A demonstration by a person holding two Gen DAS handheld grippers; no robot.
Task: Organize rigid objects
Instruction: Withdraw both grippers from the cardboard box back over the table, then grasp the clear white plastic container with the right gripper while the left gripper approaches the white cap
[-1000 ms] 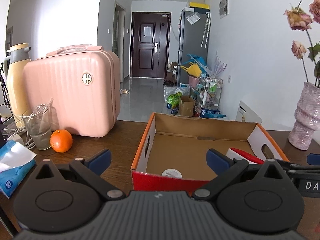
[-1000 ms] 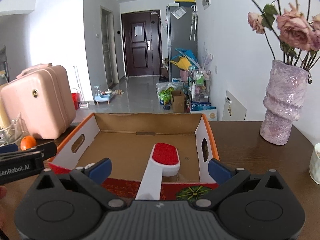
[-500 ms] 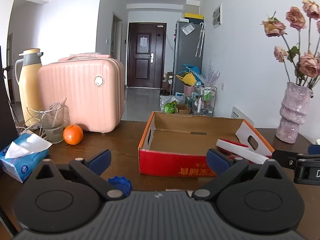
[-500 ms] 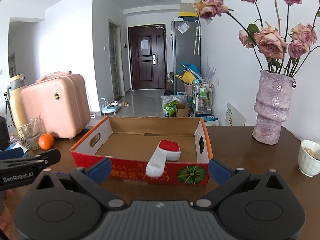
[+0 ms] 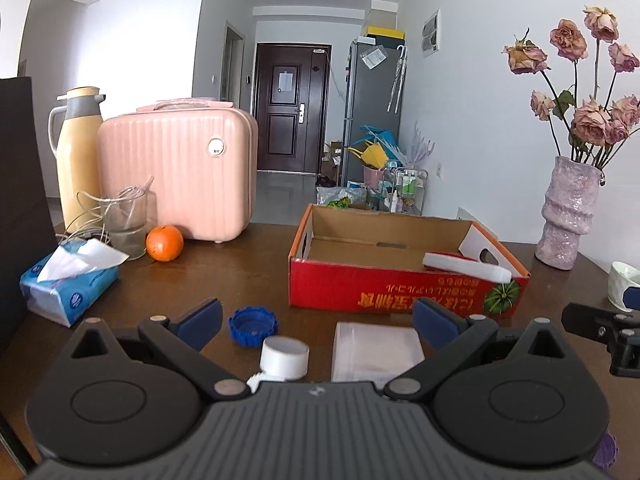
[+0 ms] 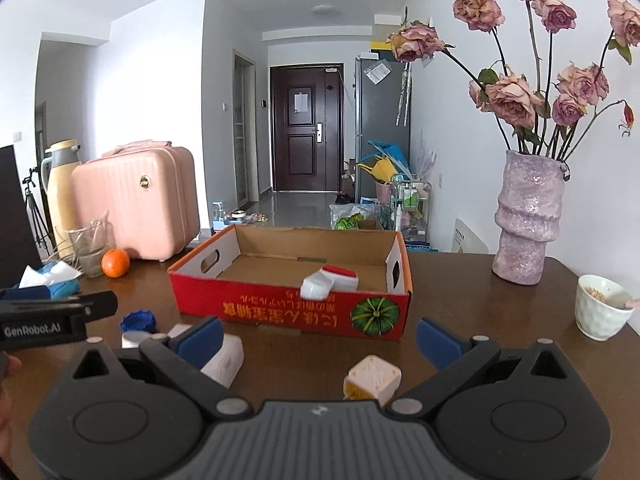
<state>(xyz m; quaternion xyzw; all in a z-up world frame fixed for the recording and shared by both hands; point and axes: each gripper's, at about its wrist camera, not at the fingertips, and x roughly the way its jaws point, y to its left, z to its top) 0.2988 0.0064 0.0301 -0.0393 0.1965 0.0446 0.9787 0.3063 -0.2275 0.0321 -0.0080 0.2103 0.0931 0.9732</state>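
Both grippers are being pulled back from the cardboard box compared with a second ago, so small stuff on the near desk that was hidden before is now being shown. The lint brush is being left inside the box, handle propped up on the front wall.

The left gripper is being held with its fingers spread wide, nothing pinched. Between and just past them, a white round cap, a blue ribbed lid and a clear flat plastic case are lying on the desk, in front of the box's red wall.

The right gripper is also being held wide open and empty. A white cube with a yellow face is sitting close in between its fingers, and a white block is partly hidden behind the left-hand fingertip.

Further out on the left, a tissue pack, a glass, an orange, a pink case and a yellow thermos are being kept well apart from the box. On the right, a purple vase of dried roses and a small white bowl are standing near the desk's edge.
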